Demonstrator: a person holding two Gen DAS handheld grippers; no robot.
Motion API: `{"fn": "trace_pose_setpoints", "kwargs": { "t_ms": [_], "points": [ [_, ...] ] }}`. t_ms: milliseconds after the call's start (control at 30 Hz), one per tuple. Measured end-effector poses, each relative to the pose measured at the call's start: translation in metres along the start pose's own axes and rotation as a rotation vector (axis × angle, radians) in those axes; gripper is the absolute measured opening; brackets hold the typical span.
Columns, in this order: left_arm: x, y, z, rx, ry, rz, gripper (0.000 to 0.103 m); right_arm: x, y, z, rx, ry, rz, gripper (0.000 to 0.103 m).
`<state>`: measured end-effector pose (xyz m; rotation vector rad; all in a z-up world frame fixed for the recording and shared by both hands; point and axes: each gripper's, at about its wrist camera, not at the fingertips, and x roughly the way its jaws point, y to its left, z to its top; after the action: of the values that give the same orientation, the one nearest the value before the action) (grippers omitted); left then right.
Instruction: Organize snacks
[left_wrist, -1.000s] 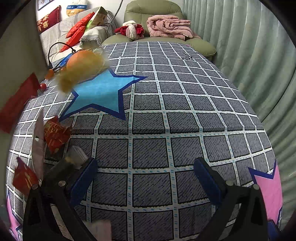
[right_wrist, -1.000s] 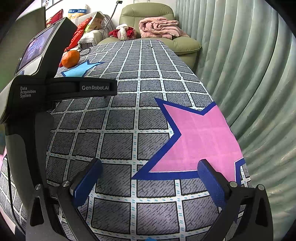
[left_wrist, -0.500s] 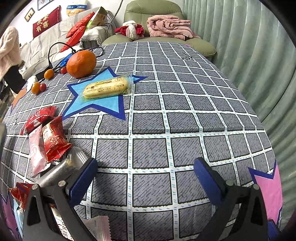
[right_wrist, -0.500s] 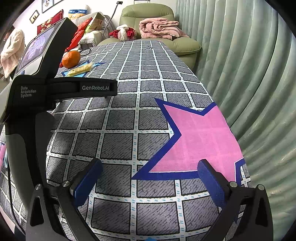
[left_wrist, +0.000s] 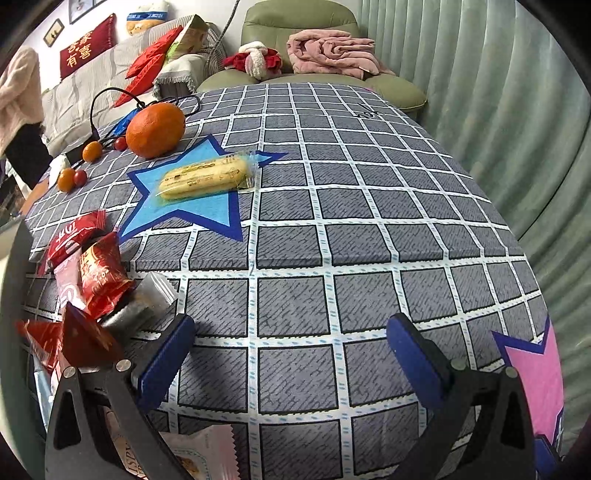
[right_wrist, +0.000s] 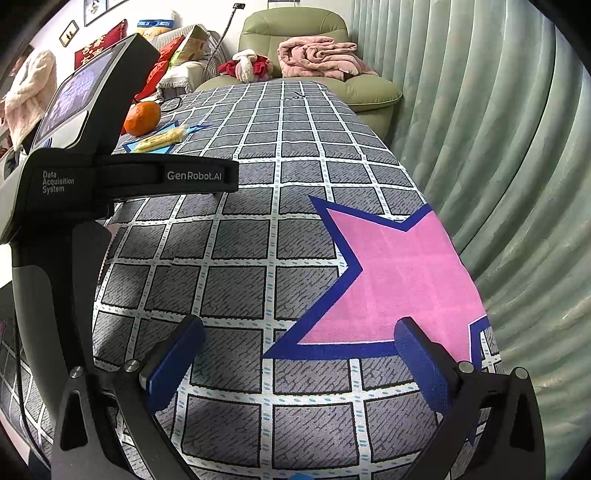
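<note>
A yellow wrapped snack bar (left_wrist: 207, 176) lies on the blue star (left_wrist: 192, 206) of the checked tablecloth; it also shows far off in the right wrist view (right_wrist: 160, 138). Red snack packets (left_wrist: 99, 273) and a silver packet (left_wrist: 142, 299) lie in a heap at the left. A pink-white packet (left_wrist: 199, 454) lies under my left gripper (left_wrist: 290, 356), which is open and empty above the cloth. My right gripper (right_wrist: 297, 362) is open and empty just before the pink star (right_wrist: 399, 273). The left gripper's body (right_wrist: 74, 177) fills the left of the right wrist view.
A large orange (left_wrist: 155, 124), small orange and red fruits (left_wrist: 72, 177) and a black cable (left_wrist: 110, 96) lie beyond the blue star. A green armchair (left_wrist: 314, 44) with a pink blanket stands behind the table. A curtain (right_wrist: 498, 147) hangs along the right edge.
One second ago a blurred hand and the snack were over the blue star. Now the yellow bar lies there and the hand is gone. Both grippers have stayed still.
</note>
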<state>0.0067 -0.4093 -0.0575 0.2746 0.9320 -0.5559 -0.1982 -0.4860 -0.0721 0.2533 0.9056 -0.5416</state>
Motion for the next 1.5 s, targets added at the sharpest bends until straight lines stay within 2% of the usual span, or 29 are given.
{"fn": "trace_pose_setpoints", "kwargs": {
  "t_ms": [1033,1100,1200,1233,1300,1400,1500],
  "points": [
    [-0.001,-0.002,0.0,-0.001,0.002,0.003,0.103,-0.002,0.0,-0.001,-0.001,-0.006,0.002,0.103],
    [-0.003,-0.006,0.002,0.006,0.029,0.0,0.103,-0.002,0.0,-0.001,-0.001,-0.006,0.001,0.103],
    [-0.003,-0.008,0.009,0.094,0.159,-0.075,0.103,-0.001,0.0,-0.001,-0.001,-0.006,0.002,0.103],
    [-0.009,-0.006,0.009,0.096,0.168,-0.101,0.103,-0.001,0.0,-0.001,-0.001,-0.006,0.001,0.103],
    [-0.032,0.007,0.007,0.084,0.119,-0.135,0.103,-0.001,0.0,0.0,-0.001,-0.005,0.002,0.103],
    [-0.07,0.04,0.0,0.066,0.032,-0.111,0.103,-0.001,0.0,0.0,-0.001,-0.006,0.001,0.103],
    [-0.083,0.087,-0.01,-0.029,0.038,-0.109,0.103,-0.001,0.0,0.0,-0.001,-0.006,0.001,0.103]
  ]
}}
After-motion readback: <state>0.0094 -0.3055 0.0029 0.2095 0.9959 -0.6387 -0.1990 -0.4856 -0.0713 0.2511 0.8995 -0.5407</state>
